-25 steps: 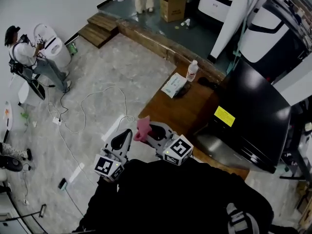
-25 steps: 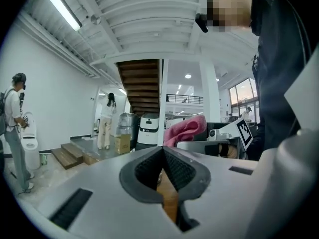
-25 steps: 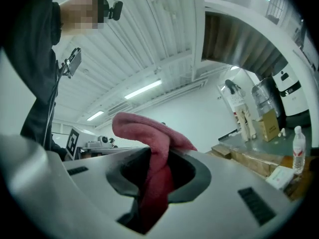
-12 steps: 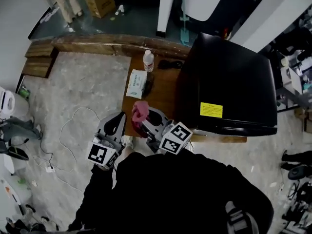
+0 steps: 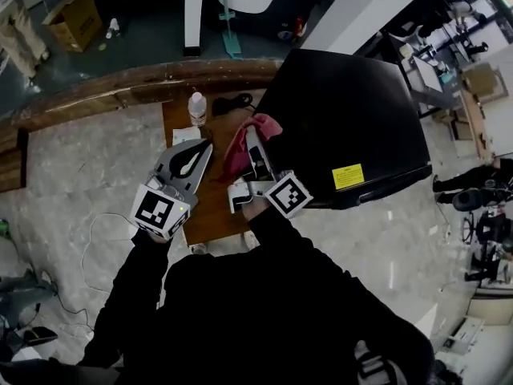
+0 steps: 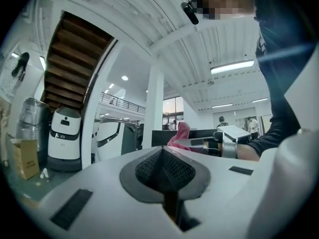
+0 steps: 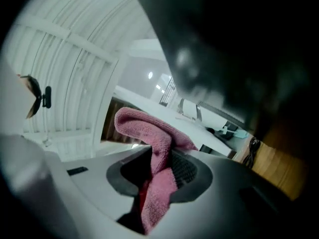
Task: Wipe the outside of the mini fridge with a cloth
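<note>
Over the last second our view has swung round, and the mini fridge [image 5: 345, 119] now lies straight ahead of us instead of off to the right, its black top filling the middle of the head view. It stands on the wooden surface [image 5: 204, 207]. The right gripper [image 5: 255, 141] has come up from low over that surface to the fridge's left edge, jaws clamped on the pink cloth [image 5: 238, 152], a fold of which sticks out beyond them. Whether the cloth already touches the black side we cannot tell. The left gripper [image 5: 200, 149] has travelled alongside, jaws closed on nothing. We judge the approach finished and the first wiping stroke about to begin. A bottle [image 5: 196, 107] stands close by.
</note>
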Tool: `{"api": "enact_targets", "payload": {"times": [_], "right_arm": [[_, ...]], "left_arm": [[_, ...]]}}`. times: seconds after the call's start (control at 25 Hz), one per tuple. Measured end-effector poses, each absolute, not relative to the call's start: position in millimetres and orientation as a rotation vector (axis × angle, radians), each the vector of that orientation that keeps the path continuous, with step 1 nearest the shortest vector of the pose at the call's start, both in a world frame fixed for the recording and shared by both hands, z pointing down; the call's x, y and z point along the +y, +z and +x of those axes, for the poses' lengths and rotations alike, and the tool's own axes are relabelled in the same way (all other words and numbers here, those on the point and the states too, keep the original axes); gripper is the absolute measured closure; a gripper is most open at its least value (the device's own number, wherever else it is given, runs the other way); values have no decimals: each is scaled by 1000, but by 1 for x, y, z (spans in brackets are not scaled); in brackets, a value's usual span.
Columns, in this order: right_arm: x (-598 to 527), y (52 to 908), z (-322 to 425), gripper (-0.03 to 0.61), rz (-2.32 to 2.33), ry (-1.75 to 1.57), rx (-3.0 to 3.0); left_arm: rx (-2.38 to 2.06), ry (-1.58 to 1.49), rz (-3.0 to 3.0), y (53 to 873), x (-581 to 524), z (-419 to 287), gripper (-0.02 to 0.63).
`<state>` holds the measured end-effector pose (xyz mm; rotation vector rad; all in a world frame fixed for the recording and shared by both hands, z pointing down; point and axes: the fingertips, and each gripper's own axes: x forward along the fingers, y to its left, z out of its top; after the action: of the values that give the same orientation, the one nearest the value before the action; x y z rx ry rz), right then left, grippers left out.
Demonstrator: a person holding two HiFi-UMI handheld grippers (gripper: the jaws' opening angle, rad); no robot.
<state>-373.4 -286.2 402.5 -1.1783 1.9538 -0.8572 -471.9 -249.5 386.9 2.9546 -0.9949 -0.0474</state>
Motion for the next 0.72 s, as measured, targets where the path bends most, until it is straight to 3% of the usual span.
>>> {"api": "enact_targets", "payload": {"times": [0.24, 0.72], "right_arm": [[-322, 430, -299, 484, -1348, -845, 1459], [-337, 452, -252, 480, -1231, -775, 1141]], "left_arm": [[-787, -40, 3049, 376, -288, -450, 609], [-573, 10, 3100, 385, -312, -406, 609]]}}
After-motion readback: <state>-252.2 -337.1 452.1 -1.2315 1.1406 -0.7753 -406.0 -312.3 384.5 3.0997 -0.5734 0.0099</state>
